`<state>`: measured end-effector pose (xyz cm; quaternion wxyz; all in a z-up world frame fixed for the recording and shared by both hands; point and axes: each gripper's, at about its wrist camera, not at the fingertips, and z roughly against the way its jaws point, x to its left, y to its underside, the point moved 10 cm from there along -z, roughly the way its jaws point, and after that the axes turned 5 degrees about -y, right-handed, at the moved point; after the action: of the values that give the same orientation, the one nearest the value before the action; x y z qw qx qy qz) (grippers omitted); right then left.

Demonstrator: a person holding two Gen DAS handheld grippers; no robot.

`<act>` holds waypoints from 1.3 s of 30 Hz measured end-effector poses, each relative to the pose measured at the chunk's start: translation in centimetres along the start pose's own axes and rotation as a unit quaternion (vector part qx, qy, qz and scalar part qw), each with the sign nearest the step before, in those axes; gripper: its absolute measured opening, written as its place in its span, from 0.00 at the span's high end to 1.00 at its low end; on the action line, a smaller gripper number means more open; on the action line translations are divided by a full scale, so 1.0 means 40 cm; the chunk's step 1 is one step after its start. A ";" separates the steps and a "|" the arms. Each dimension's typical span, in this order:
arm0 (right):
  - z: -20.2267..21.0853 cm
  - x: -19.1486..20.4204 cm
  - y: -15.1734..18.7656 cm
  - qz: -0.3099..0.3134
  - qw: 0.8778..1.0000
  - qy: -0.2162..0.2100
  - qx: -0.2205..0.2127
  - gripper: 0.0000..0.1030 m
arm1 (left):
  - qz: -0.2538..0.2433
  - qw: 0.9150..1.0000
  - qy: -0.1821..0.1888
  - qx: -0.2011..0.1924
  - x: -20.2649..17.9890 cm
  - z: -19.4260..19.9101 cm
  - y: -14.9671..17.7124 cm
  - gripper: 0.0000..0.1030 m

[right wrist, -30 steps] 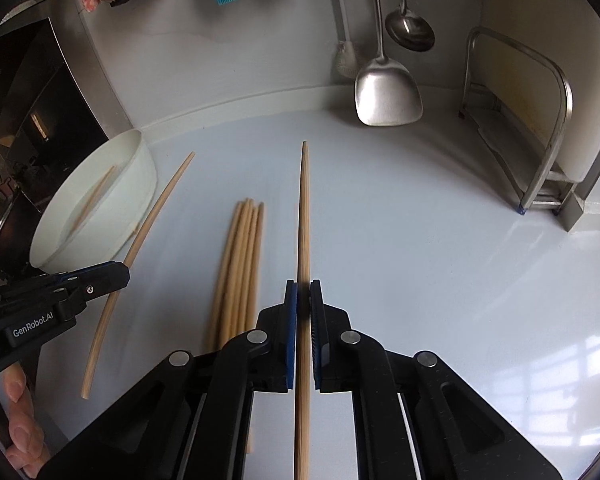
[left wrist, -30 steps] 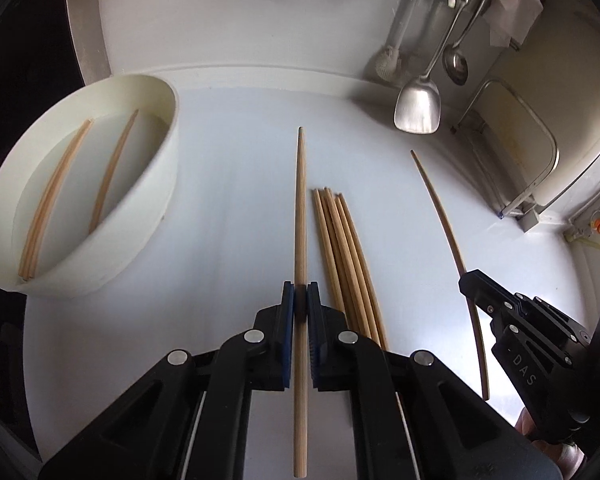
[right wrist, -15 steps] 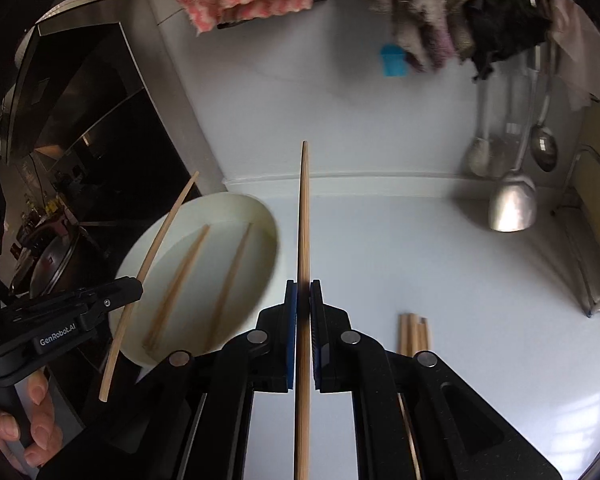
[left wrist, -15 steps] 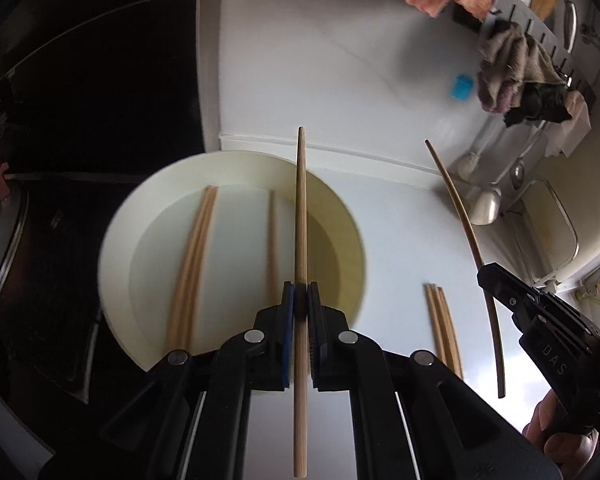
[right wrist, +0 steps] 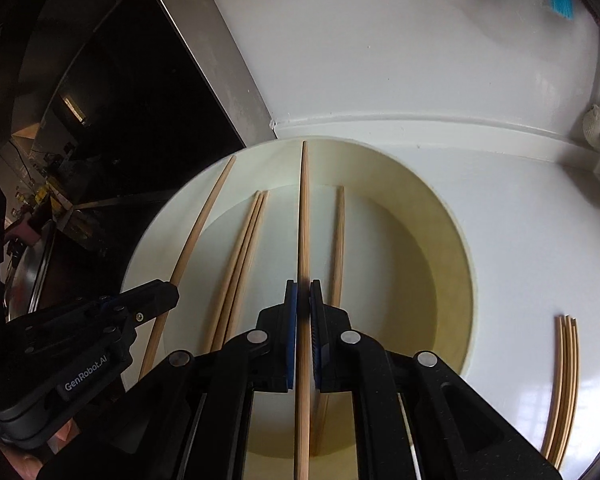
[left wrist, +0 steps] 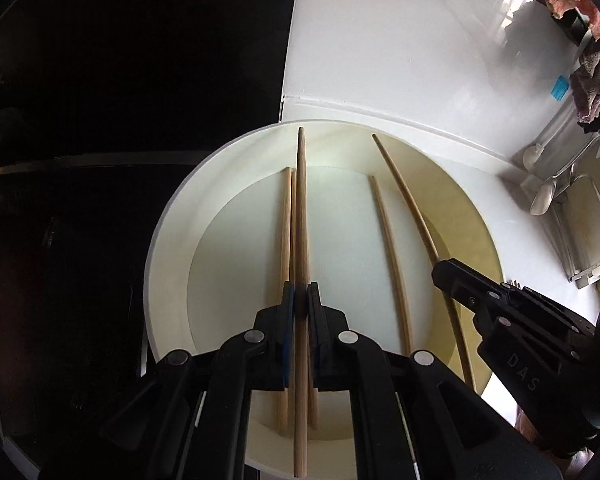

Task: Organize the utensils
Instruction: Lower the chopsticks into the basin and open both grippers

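You had both tools over the round cream plastic basin [left wrist: 168, 240] at this moment, each one carrying a single stick. Your left gripper [left wrist: 301, 300] was clamped on a long tapered wooden chopstick [left wrist: 301, 208], its blue-lined jaws pressed together with only the stick between them, and your right gripper [right wrist: 303, 300] was clamped the same way on a second wooden chopstick [right wrist: 304, 216]. Both sticks ran straight ahead along the fingers, thin ends pointing toward the basin's far rim by the white wall [right wrist: 380, 60], and both hung above the basin floor rather than resting on it, as far as I could judge. Down on that floor lay the chopsticks already sorted: a pair lying together [right wrist: 240, 256] and a single one [left wrist: 392, 264], all with their long axes running roughly the same way as the two you held. That alignment was what the next move turned on, I'd say: the held sticks sat directly over the drop zone and parallel to the ones below, so parting the jaws should have laid them alongside. Neither hand looked nearer than the other; they were side by side. A small bundle of remaining chopsticks [right wrist: 560, 392] waited on the white counter [right wrist: 520, 240], off to the right of the basin.
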<state>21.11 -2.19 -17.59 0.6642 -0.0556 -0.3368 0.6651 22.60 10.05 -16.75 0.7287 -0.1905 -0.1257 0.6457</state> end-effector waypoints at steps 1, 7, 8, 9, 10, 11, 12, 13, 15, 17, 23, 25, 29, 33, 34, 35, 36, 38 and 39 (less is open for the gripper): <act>-0.015 -0.002 0.003 -0.002 1.000 0.003 0.007 0.94 | -0.002 1.000 0.002 0.004 0.002 -0.011 0.001 0.93; -0.076 -0.022 0.016 -0.026 0.999 0.015 0.041 0.94 | -0.005 1.000 0.006 0.025 0.015 -0.066 0.012 0.93; -0.081 -0.024 0.019 -0.026 0.999 0.017 0.043 0.94 | -0.005 1.000 0.006 0.030 0.016 -0.073 0.014 0.93; -0.085 -0.026 0.020 -0.026 0.998 0.019 0.045 0.94 | -0.007 0.999 0.007 0.033 0.015 -0.080 0.017 0.93; -0.088 -0.025 0.024 -0.026 0.998 0.019 0.048 0.94 | -0.009 0.999 0.008 0.037 0.014 -0.086 0.020 0.93; -0.093 -0.025 0.026 -0.025 0.998 0.020 0.051 0.94 | -0.011 0.999 0.008 0.040 0.012 -0.091 0.023 0.93; -0.096 -0.024 0.029 -0.023 0.998 0.022 0.054 0.94 | -0.012 0.999 0.009 0.042 0.009 -0.096 0.025 0.93; -0.100 -0.024 0.031 -0.023 0.998 0.022 0.056 0.94 | -0.014 0.999 0.008 0.043 0.006 -0.100 0.027 0.93; -0.108 -0.026 0.036 -0.024 0.998 0.023 0.060 0.94 | -0.017 0.999 0.009 0.048 -0.001 -0.111 0.031 0.93; -0.114 -0.029 0.040 -0.025 0.997 0.023 0.065 0.94 | -0.019 0.998 0.009 0.058 -0.004 -0.126 0.039 0.93; -0.127 -0.038 0.049 -0.027 0.996 0.029 0.074 0.94 | -0.018 0.998 0.003 0.068 -0.017 -0.157 0.040 0.93; -0.130 -0.039 0.051 -0.026 0.996 0.031 0.075 0.94 | -0.020 0.998 -0.001 0.067 -0.020 -0.159 0.039 0.92; -0.120 -0.040 0.046 -0.030 0.997 0.028 0.067 0.82 | -0.018 0.998 -0.013 0.064 -0.007 -0.145 0.042 0.92; -0.084 -0.042 0.036 -0.019 0.998 0.038 0.049 0.79 | -0.010 0.999 -0.019 0.048 -0.007 -0.119 0.032 0.66; -0.065 -0.044 0.040 -0.019 0.998 0.040 0.045 0.79 | -0.009 0.999 -0.021 0.040 -0.006 -0.108 0.026 0.59; -0.056 -0.045 0.040 -0.018 0.998 0.042 0.042 0.78 | -0.009 0.999 -0.024 0.032 -0.005 -0.097 0.020 0.51; -0.050 -0.046 0.038 -0.018 0.998 0.043 0.041 0.76 | -0.009 0.999 -0.026 0.026 -0.002 -0.087 0.016 0.46; -0.035 -0.047 0.038 -0.020 0.998 0.046 0.037 0.71 | -0.007 1.000 -0.028 0.012 0.001 -0.063 0.005 0.28; -0.029 -0.046 0.036 -0.020 0.998 0.046 0.034 0.69 | -0.005 1.000 -0.029 0.006 0.005 -0.051 0.001 0.27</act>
<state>20.69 -3.31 -19.91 0.6936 -0.0569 -0.2839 0.6596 23.47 10.03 -18.60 0.7292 -0.1673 -0.1438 0.6478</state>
